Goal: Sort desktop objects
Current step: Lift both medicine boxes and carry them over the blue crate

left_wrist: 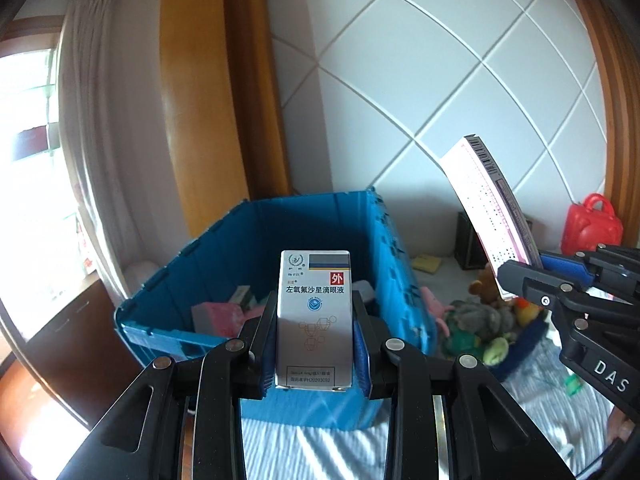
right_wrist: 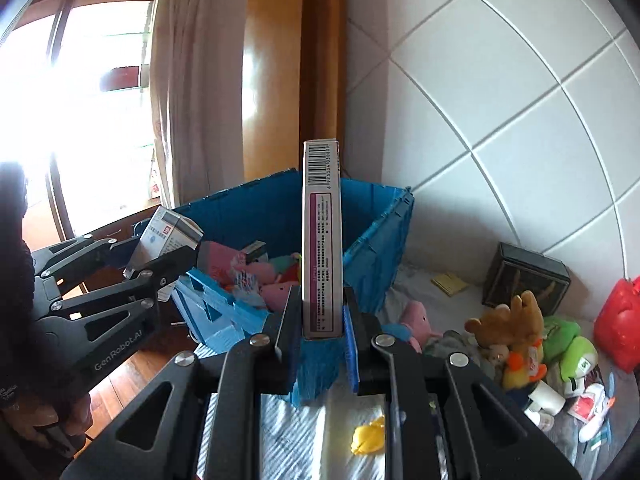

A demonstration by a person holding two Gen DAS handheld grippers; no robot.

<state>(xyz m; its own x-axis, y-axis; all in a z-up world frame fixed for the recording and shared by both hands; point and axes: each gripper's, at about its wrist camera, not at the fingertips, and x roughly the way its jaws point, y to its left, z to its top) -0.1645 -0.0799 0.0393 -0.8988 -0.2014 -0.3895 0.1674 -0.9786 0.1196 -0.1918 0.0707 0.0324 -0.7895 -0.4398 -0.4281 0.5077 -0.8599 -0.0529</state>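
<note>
Silver carton, eye-drop box [left_wrist: 315, 318]: stands upright between the fingers [left_wrist: 262, 344] of the left gripper [left_wrist: 316, 354], both pads pressed against its long sides, printed face toward the camera, upper half clear above the fingertips. From the right wrist view the same box [right_wrist: 168, 236] tilts in the left gripper [right_wrist: 160, 264], in the air beside the near corner of the crate.

Pink-and-white flat box [right_wrist: 322, 240]: clamped edge-on in the right gripper [right_wrist: 322, 332], fingers [right_wrist: 290, 320] closed tight on its two broad faces near the bottom end; the barcode end points up. In the left wrist view this box [left_wrist: 486, 204] leans up and to the left out of the right gripper [left_wrist: 520, 276].

Blue plastic crate [left_wrist: 280, 240]: open-topped, directly beyond both held boxes, standing on a striped bedsheet [right_wrist: 296, 432]. It holds a pink box, a small dark carton and soft pink toys.

Loose items right of the crate on the bed: plush toys [right_wrist: 516, 340], a yellow notepad [right_wrist: 450, 283], a dark square box [right_wrist: 524, 280], a red plastic toy [right_wrist: 618, 332], and a yellow duck [right_wrist: 368, 436] just in front of the right gripper.
</note>
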